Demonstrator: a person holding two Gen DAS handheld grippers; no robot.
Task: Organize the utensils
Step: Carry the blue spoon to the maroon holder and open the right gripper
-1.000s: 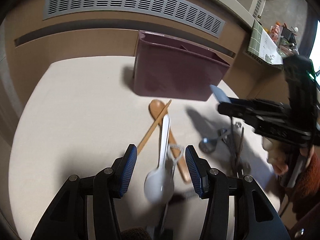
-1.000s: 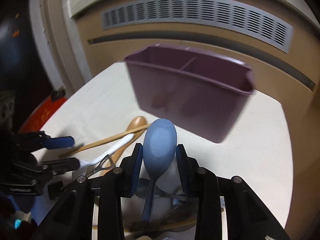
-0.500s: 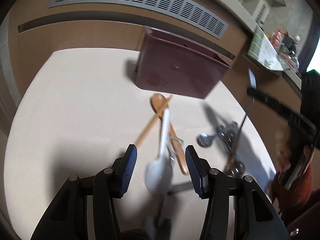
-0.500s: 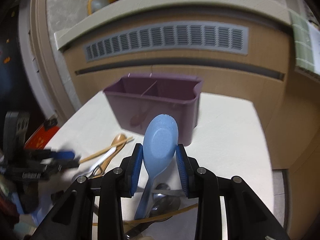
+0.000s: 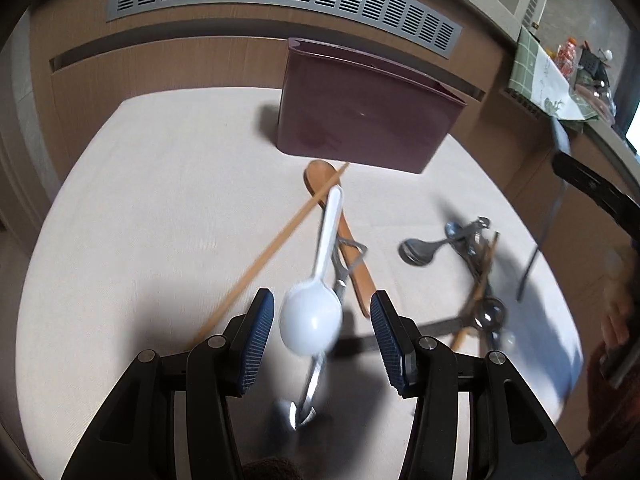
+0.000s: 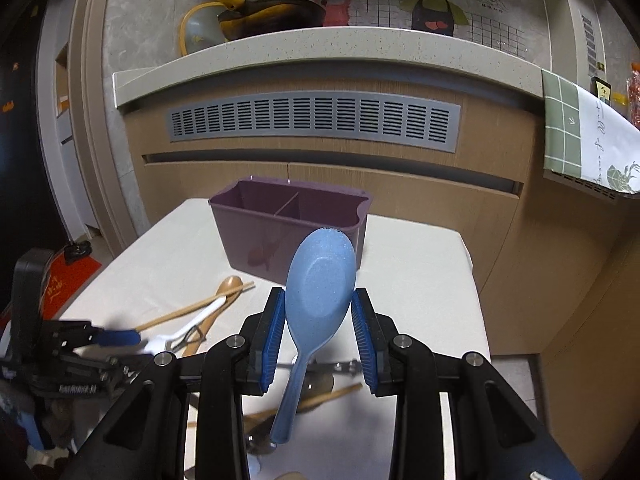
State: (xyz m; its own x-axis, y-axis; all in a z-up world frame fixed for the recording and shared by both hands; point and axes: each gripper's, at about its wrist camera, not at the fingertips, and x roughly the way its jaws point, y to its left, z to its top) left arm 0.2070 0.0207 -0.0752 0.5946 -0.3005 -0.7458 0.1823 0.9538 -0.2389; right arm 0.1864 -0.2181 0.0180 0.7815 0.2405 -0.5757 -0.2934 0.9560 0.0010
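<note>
My right gripper (image 6: 319,336) is shut on a blue rice spoon (image 6: 320,276), bowl up, held above the table. A purple two-compartment caddy (image 6: 288,230) stands at the table's far side; it also shows in the left wrist view (image 5: 364,118). My left gripper (image 5: 322,338) is open, its pads either side of a white spoon's bowl (image 5: 312,322) without touching. The white spoon lies over a wooden spoon (image 5: 340,232) and beside a chopstick (image 5: 272,256). The right gripper (image 5: 600,192) shows at that view's right edge.
Several metal spoons and a chopstick (image 5: 472,256) lie in a pile on the right of the white table (image 5: 140,220). A metal utensil (image 5: 308,396) lies under the left gripper. A wooden cabinet with a grey vent (image 6: 316,120) stands behind the table.
My right gripper has lifted the blue rice spoon up and back from the caddy, tilting to a higher view. My left gripper has stayed open around the white spoon.
</note>
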